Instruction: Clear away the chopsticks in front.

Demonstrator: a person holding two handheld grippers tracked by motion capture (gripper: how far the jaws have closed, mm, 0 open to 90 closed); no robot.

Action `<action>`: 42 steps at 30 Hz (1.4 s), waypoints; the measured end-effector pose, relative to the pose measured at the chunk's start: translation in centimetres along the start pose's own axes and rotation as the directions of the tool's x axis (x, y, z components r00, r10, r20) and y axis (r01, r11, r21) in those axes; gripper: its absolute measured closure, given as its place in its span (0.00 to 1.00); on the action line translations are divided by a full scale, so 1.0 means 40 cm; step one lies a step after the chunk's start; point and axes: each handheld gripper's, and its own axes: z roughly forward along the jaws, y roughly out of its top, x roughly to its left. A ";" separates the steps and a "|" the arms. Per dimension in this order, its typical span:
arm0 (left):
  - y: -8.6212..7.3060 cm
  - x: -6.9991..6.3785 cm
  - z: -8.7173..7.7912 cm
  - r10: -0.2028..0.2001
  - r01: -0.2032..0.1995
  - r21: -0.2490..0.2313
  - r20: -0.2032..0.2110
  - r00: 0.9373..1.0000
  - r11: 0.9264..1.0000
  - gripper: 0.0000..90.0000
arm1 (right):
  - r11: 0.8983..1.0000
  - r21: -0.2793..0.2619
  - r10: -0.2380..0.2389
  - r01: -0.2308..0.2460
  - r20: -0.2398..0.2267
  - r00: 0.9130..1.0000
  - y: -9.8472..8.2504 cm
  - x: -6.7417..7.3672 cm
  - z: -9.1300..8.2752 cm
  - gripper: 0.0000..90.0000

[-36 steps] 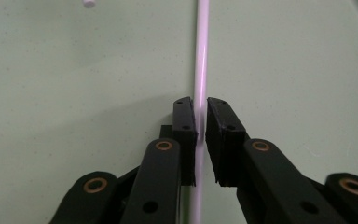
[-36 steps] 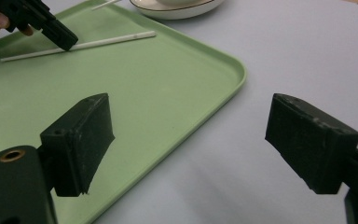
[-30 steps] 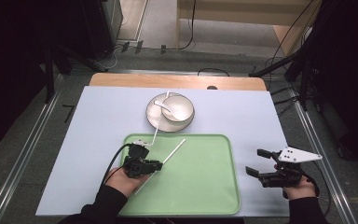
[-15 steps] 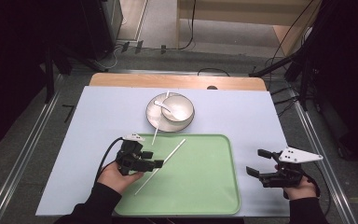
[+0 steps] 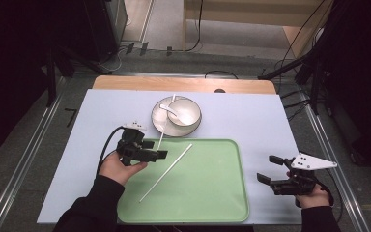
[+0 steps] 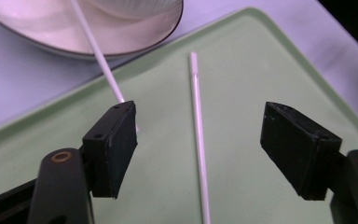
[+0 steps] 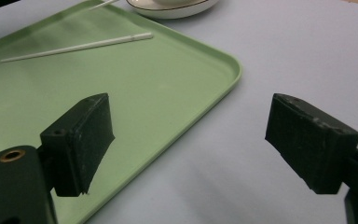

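A white chopstick [image 5: 166, 172] lies slantwise on the green tray [image 5: 207, 193]. A second chopstick [image 5: 166, 118] leans from the white bowl [image 5: 191, 124] down to the tray's far left corner. A white spoon [image 5: 174, 111] rests in the bowl. My left gripper [image 5: 155, 149] is open over the tray's far left corner. In the left gripper view the flat chopstick [image 6: 198, 140] lies between the jaws of the left gripper [image 6: 200, 121], and the leaning chopstick [image 6: 98, 51] ends by the left jaw. My right gripper [image 5: 265, 168] is open and holds nothing, to the right of the tray.
The tray sits on a pale blue mat [image 5: 101, 125] that covers the table. A wooden edge [image 5: 125, 83] runs along the far side. Dark stands and cables lie on the floor beyond. In the right gripper view the tray's corner [image 7: 228, 65] is just left of bare mat [image 7: 261, 93].
My left gripper has drifted a little farther from the person and to the left, toward the leaning chopstick. The right gripper and both chopsticks have stayed put.
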 end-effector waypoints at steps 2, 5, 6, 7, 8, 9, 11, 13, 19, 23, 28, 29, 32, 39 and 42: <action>0.026 0.014 0.004 -0.002 0.002 -0.003 -0.019 1.000 1.000 0.31 | 1.000 0.000 -0.001 0.001 0.001 1.000 0.000 0.001 -0.001 0.17; 0.062 0.037 0.013 -0.005 0.005 -0.004 -0.054 0.999 1.000 0.35 | 1.000 -0.001 0.000 0.000 0.001 1.000 -0.001 0.000 -0.001 0.17; 0.072 0.045 0.017 -0.005 0.004 -0.008 -0.064 0.998 1.000 0.35 | 1.000 -0.001 0.000 0.000 0.001 1.000 -0.001 0.000 -0.001 0.17; 0.083 0.052 0.022 -0.006 0.005 -0.006 -0.083 0.997 1.000 0.36 | 1.000 -0.001 0.002 -0.002 0.000 1.000 -0.001 0.000 -0.002 0.17; 0.093 0.059 0.027 -0.003 0.003 -0.005 -0.099 0.995 1.000 0.37 | 1.000 -0.001 0.002 -0.002 0.000 1.000 -0.001 0.000 -0.002 0.17; 0.101 0.067 0.033 0.005 -0.006 -0.005 -0.110 0.994 1.000 0.40 | 1.000 -0.002 0.001 -0.001 -0.001 1.000 -0.001 0.000 -0.002 0.17; 0.115 0.082 0.046 0.009 -0.009 0.000 -0.131 0.991 1.000 0.42 | 1.000 -0.002 0.000 0.000 -0.001 1.000 -0.001 0.000 -0.002 0.17; 0.123 0.098 0.060 -0.009 0.008 -0.010 -0.138 0.990 1.000 0.44 | 1.000 -0.002 0.000 0.000 -0.002 1.000 -0.001 0.000 -0.002 0.17; 0.140 0.120 0.106 -0.029 0.036 0.040 -0.160 0.987 0.999 0.50 | 1.000 -0.001 0.000 0.000 -0.002 1.000 -0.001 0.000 -0.002 0.17; 0.147 0.118 0.130 -0.018 0.029 0.059 -0.181 0.983 0.998 0.53 | 1.000 -0.001 0.000 0.000 -0.002 1.000 -0.001 0.001 -0.002 0.17; 0.145 0.129 0.154 -0.024 0.038 0.060 -0.218 0.976 0.997 0.60 | 1.000 -0.001 -0.002 0.002 -0.003 1.000 -0.002 0.001 -0.003 0.17; 0.144 0.133 0.158 -0.025 0.040 0.065 -0.220 0.975 0.997 0.61 | 1.000 0.000 0.001 -0.001 -0.003 1.000 -0.002 0.001 -0.004 0.17; 0.144 0.147 0.173 -0.042 0.056 0.054 -0.226 0.973 0.997 0.65 | 1.000 -0.002 -0.001 0.001 -0.004 1.000 -0.001 0.001 -0.003 0.17; 0.141 0.170 0.191 -0.064 0.076 0.040 -0.239 0.969 0.996 0.72 | 1.000 -0.004 -0.004 0.004 -0.008 1.000 -0.001 0.001 -0.002 0.17; 0.139 0.181 0.200 -0.077 0.086 0.027 -0.246 0.966 0.996 0.77 | 1.000 0.000 -0.004 0.004 -0.009 1.000 -0.001 0.001 -0.001 0.17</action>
